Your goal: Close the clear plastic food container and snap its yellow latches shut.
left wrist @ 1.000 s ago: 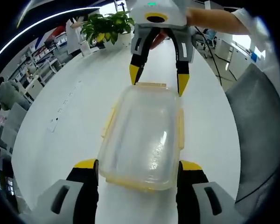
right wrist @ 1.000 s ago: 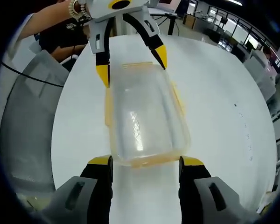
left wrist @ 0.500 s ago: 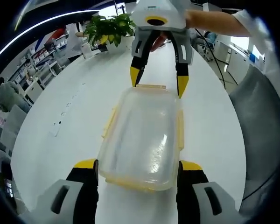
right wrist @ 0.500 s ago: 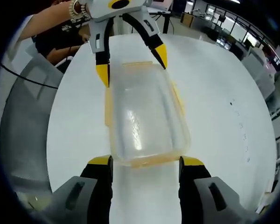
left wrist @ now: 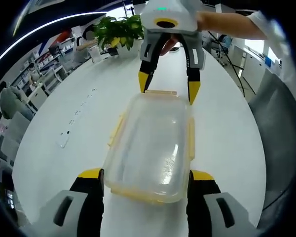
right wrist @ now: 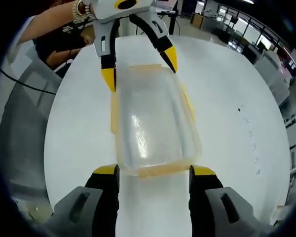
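So I've got both grippers set on the clear container [left wrist: 150, 145], one at each short end. In the left gripper view, my left gripper [left wrist: 146, 177] has its jaws spread wide, straddling the near end with the yellow tips just beside the corners. Not clamped on it as far as I can see. The right gripper [left wrist: 167, 89] comes in from the far side, jaws also spread, tips down at the far rim. A hand [left wrist: 170, 42] is wrapped behind it, bare forearm running off to the side.

The right gripper view is the mirror: same container [right wrist: 150, 128], lid on, yellow latches [right wrist: 187, 106] along the long edges.

It all sits on a big white table [left wrist: 79, 128]. A leafy potted plant [left wrist: 116, 32] stands at the far end, with office desks and shelving beyond.
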A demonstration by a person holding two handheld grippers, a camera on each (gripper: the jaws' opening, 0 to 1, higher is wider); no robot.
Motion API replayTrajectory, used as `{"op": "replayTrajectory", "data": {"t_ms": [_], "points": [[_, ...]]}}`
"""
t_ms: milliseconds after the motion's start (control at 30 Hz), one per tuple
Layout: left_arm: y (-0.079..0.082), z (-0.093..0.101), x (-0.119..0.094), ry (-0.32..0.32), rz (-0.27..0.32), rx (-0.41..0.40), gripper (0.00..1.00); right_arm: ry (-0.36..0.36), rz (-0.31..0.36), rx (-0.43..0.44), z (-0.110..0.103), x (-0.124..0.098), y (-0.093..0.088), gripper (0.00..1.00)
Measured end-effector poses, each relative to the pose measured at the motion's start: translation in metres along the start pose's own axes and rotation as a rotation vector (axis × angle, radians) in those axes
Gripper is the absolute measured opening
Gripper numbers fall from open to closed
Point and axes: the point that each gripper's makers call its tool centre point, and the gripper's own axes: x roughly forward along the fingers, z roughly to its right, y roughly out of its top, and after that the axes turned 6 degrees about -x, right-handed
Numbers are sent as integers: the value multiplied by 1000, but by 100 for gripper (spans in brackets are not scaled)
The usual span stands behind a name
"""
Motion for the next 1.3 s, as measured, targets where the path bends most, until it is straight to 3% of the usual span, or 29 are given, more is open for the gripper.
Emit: {"op": "replayTrajectory", "data": {"t_ms": [367, 933, 1000, 1067, 1167, 1300], "points": [[6, -14, 5, -8, 1, 9, 65, 1, 10, 11, 13, 0, -2, 54], [6, -13, 10, 31, -2, 22, 66, -11, 22, 5, 13, 0, -3, 54], [5, -13, 11, 52, -3, 33, 66, -21, 31, 7, 13, 0, -3, 55], [2, -14, 12, 74, -13, 68, 67, -81, 66, 2, 21, -3, -1, 62], [-2, -15, 12, 94, -21, 28, 72, -83, 103, 53, 21, -9, 0, 73], [-6, -20, 5, 128, 5, -27, 77, -105, 87, 57, 21, -16, -8, 67]]}}
